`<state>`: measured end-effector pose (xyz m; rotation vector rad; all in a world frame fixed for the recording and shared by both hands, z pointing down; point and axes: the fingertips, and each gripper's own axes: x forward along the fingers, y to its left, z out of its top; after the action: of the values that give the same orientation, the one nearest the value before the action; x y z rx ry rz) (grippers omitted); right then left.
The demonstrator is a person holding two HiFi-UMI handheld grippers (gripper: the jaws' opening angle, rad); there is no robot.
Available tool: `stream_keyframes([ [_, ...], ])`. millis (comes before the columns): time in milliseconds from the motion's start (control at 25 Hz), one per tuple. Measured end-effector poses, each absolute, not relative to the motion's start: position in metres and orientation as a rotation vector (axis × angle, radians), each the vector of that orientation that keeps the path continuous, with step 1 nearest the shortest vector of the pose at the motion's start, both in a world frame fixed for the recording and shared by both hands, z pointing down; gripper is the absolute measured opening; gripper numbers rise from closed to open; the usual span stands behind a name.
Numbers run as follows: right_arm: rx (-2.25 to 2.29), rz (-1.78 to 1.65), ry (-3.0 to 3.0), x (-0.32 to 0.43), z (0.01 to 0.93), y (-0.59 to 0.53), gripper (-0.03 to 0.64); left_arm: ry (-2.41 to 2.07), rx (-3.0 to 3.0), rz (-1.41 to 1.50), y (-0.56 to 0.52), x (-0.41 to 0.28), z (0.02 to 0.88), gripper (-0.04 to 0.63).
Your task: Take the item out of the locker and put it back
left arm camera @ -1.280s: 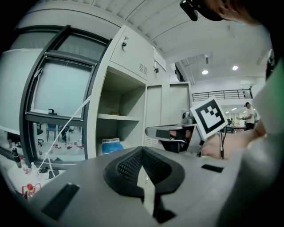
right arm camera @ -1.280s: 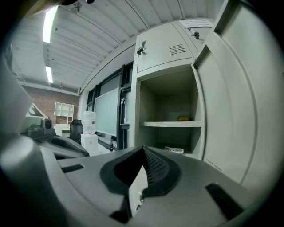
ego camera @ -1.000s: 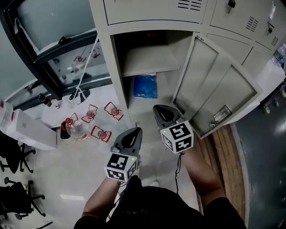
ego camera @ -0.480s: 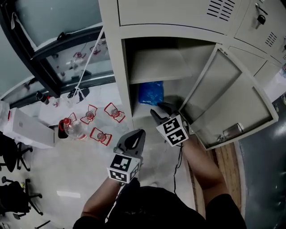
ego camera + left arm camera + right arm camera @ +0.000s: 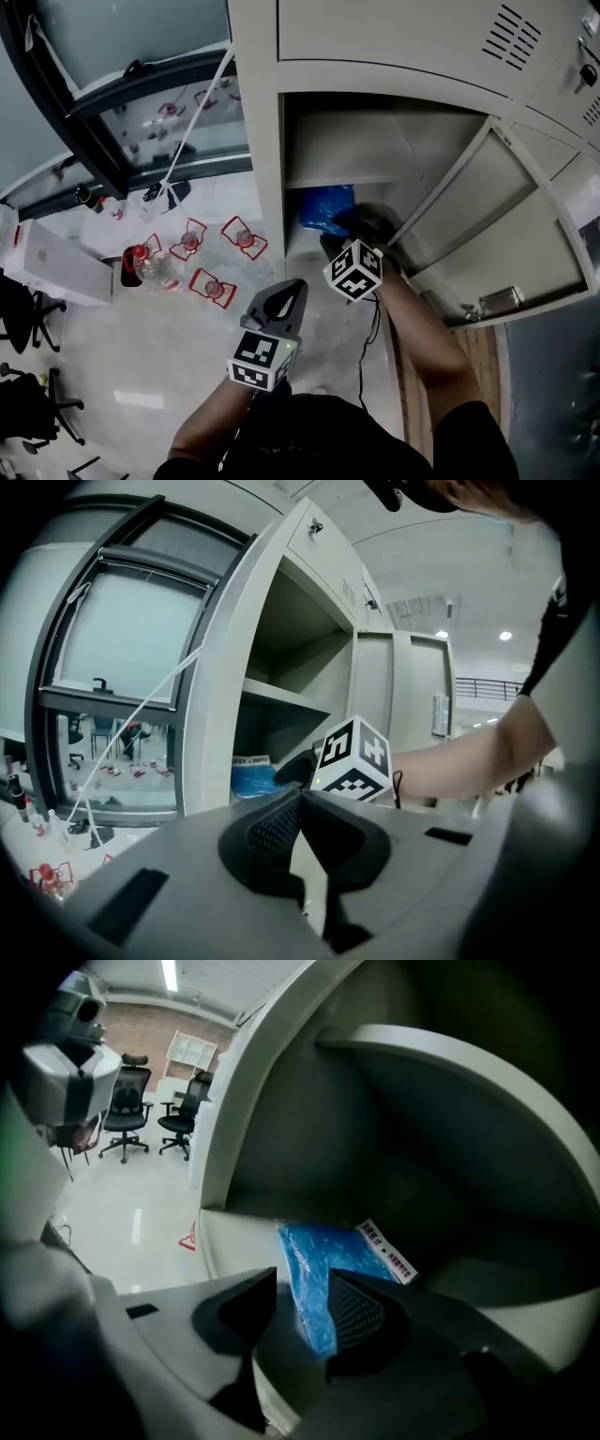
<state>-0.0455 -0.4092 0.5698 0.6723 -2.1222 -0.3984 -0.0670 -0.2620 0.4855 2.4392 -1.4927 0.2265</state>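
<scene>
Two jaws of your right gripper (image 5: 302, 1290) are opening just inside the locker (image 5: 255, 112), with the near edge of the blue packet (image 5: 323, 1246) between them, unpinched. It lies under the locker's shelf (image 5: 342, 178). Reach deeper before closing. Your left gripper (image 5: 300, 797), jaws pressed together, hangs outside the locker.

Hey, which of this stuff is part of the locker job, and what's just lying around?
Job: locker, door open; blue packet under its shelf; right gripper, fingers opening, packet's corner between them, not gripped.
Lying about: red-framed items on the floor; clear bottle; white box; office chairs.
</scene>
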Motion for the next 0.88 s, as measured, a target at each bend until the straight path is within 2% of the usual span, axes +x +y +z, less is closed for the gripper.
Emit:
stream_keyframes([
  [400,0.601,-0.420,-2.058,-0.056,0.577,-0.426,0.151,-1.476,2.416,0.238,-0.270,-0.075,0.498,0.004],
  [760,0.588,-0.295,-2.063,-0.062,0.587,-0.431,0.018,-1.459,2.425,0.238,-0.272,-0.075,0.498,0.003],
  [880,0.608,-0.274,-2.071,-0.062,0.588,-0.432,0.011,-1.452,2.426,0.242,-0.271,-0.077,0.499,0.005],
])
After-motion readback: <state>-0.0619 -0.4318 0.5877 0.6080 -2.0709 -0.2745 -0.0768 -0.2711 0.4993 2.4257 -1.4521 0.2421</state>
